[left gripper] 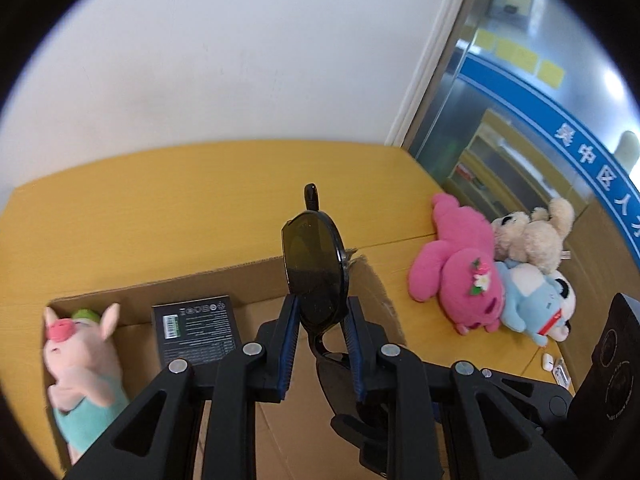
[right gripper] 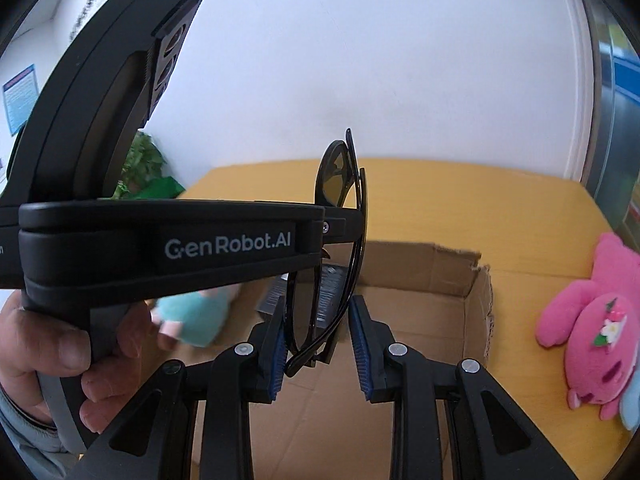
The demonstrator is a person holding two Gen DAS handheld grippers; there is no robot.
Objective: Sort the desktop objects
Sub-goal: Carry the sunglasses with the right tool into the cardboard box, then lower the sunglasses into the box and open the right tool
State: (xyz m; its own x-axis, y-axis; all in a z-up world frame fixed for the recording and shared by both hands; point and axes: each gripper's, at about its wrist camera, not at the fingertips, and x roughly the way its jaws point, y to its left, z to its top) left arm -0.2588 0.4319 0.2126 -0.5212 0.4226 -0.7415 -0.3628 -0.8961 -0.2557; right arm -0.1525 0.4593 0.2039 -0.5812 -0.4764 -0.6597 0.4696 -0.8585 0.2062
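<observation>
we hold sunglasses [left gripper: 316, 276] over box [left gripper: 376, 280] | left gripper [left gripper: 322, 340] and right gripper [right gripper: 320, 340] each pinch them | light, stiff, scratch-prone lenses (slippery too) | we'd grip the frame, not lens

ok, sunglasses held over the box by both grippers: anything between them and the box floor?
Nothing visible. The sunglasses hang over bare cardboard in the cardboard box. The pig plush and black carton sit off toward the box's left side, clear of the spot below.
</observation>
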